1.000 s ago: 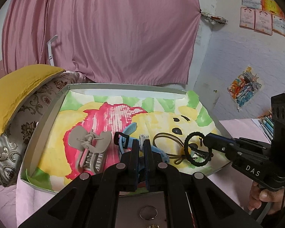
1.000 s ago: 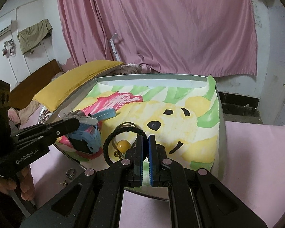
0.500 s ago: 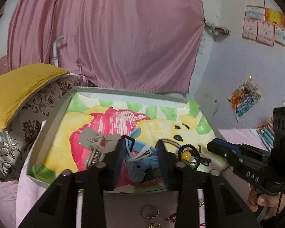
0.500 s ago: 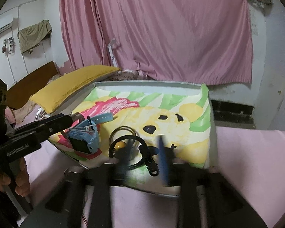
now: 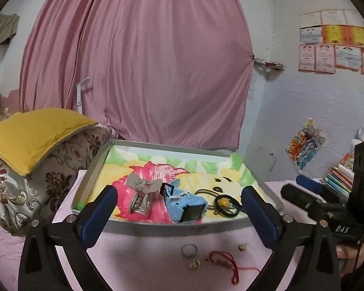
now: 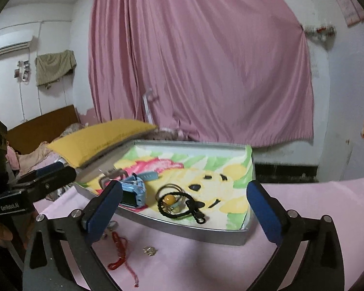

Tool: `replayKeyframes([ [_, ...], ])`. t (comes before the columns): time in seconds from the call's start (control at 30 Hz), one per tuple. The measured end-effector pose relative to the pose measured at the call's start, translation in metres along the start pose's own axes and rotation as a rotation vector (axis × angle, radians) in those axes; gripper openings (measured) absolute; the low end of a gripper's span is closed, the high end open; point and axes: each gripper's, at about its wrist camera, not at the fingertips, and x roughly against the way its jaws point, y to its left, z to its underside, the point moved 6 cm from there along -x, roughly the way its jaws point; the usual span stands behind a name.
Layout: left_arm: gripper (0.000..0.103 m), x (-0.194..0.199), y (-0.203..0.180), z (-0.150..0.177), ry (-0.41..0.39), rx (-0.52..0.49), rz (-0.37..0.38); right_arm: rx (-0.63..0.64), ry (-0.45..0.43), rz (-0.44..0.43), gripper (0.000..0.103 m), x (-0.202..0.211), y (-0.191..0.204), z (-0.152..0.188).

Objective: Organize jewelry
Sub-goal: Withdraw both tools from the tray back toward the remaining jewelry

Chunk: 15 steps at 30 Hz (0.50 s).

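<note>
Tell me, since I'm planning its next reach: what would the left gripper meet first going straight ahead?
Probably the blue watch in the tray; the open left gripper points at it, though depth is uncertain.

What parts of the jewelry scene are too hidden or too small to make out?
- Hair claw: right wrist view, mostly behind the watch and a gripper finger.
- Silver ring: right wrist view, behind that finger.
- Two small gold pieces: left wrist view, too small to identify.
- Red string: right wrist view, partly behind the finger.
</note>
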Motion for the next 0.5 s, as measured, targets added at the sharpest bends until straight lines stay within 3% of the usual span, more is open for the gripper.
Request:
replayKeyframes([
  [0.3,0.102,0.036,-0.002,0.014,-0.016,-0.047,-0.002,0.112,-0.137,0.007,0.101,0.054,0.026,-0.004],
  [0.5,0.102,0.044,-0.002,0.024,0.011,-0.072,0.002,0.128,-0.062,-0.025,0.101,0.060,0.032,0.008],
])
